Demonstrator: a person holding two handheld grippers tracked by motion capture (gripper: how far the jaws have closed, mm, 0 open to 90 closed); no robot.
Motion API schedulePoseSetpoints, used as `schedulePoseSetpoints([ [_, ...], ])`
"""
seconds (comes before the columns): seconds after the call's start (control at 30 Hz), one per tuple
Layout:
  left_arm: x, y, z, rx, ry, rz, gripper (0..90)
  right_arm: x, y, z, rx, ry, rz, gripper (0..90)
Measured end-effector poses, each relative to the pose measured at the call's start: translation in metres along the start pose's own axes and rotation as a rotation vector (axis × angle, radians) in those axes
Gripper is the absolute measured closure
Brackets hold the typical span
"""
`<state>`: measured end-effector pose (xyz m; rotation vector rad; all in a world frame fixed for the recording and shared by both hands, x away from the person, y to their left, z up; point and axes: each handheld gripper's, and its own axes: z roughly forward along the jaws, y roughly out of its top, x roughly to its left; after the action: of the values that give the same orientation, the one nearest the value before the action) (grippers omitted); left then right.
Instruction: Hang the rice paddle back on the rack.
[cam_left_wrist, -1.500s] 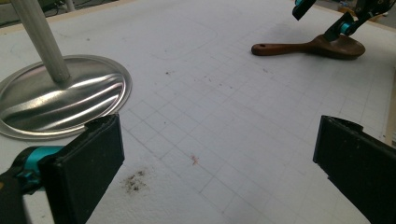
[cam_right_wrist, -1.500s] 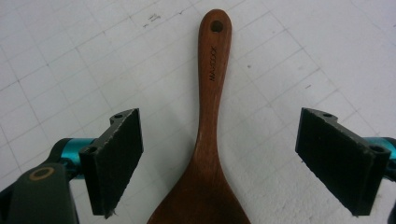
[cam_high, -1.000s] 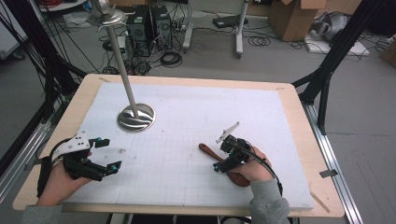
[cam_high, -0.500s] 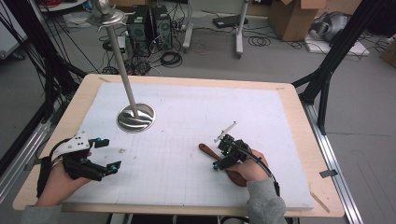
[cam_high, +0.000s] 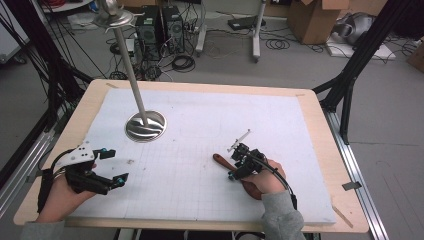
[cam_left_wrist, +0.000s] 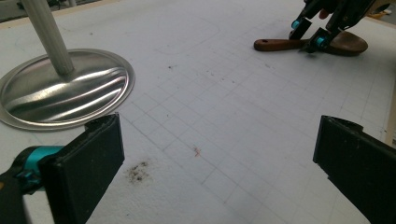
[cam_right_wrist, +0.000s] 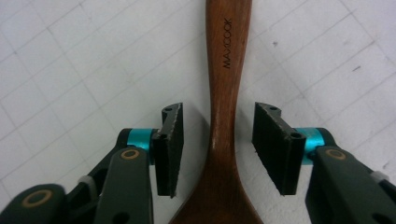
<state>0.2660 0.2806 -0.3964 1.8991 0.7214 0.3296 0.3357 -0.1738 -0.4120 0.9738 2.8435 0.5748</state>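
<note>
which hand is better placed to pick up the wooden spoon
Right. The right gripper already straddles the wooden spoon at its neck; its jaws have just been closing, with gaps left on both sides. The left gripper is open, far across the mat near the metal stand.

Reddish-brown wooden spoon (cam_right_wrist: 224, 93), white gridded mat (cam_high: 210, 125), shiny silver stand base (cam_high: 145, 126), perhaps steel.
</note>
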Motion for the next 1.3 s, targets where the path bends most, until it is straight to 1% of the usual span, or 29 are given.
schedulePoseSetpoints([
  [0.2,0.0003,-0.0011,-0.0025,0.0,0.006,-0.002,2.4,-0.0003,0.0002,0.0,0.006,-0.015,-0.002,60.3],
  [0.27,0.0008,-0.0013,-0.0039,0.0,0.009,-0.002,2.3,0.0001,-0.0004,0.0001,0.006,-0.017,0.003,60.5],
  [0.3,0.001,-0.0016,-0.0044,-0.002,0.01,-0.004,2.3,-0.0007,-0.0005,0.0003,0.004,-0.015,-0.003,60.4],
  [0.47,0.0007,-0.0023,-0.005,0.0,0.012,-0.006,2.3,-0.0007,-0.0008,0.0003,0.007,-0.008,0.01,59.9],
  [0.53,0.0006,-0.0027,-0.0048,0.003,0.012,-0.006,2.3,0.0,-0.0006,0.0004,0.006,-0.017,0.0,60.1],
  [0.63,0.0008,-0.0031,-0.0048,0.005,0.012,-0.008,2.3,0.0007,-0.0005,0.0001,0.01,-0.016,0.005,60.8],
  [0.87,0.001,-0.0032,-0.0051,0.005,0.011,-0.007,2.3,0.0036,0.0007,-0.0017,0.047,-0.031,-0.007,67.8],
  [0.97,0.0007,-0.0032,-0.0047,0.008,0.01,-0.004,2.3,0.0041,0.0011,-0.0015,0.051,-0.024,-0.004,70.0],
  [1.03,0.0004,-0.0032,-0.0043,0.006,0.01,-0.009,2.3,0.0047,0.0016,-0.0017,0.055,-0.025,-0.006,71.5],
  [1.13,0.0007,-0.0034,-0.004,0.009,0.008,-0.005,2.3,0.0044,0.002,-0.0017,0.059,-0.02,-0.01,74.3],
  [1.3,0.0011,-0.0039,-0.0038,0.012,0.009,-0.008,2.3,0.0037,0.0028,-0.0019,0.063,-0.018,0.001,75.6],
])
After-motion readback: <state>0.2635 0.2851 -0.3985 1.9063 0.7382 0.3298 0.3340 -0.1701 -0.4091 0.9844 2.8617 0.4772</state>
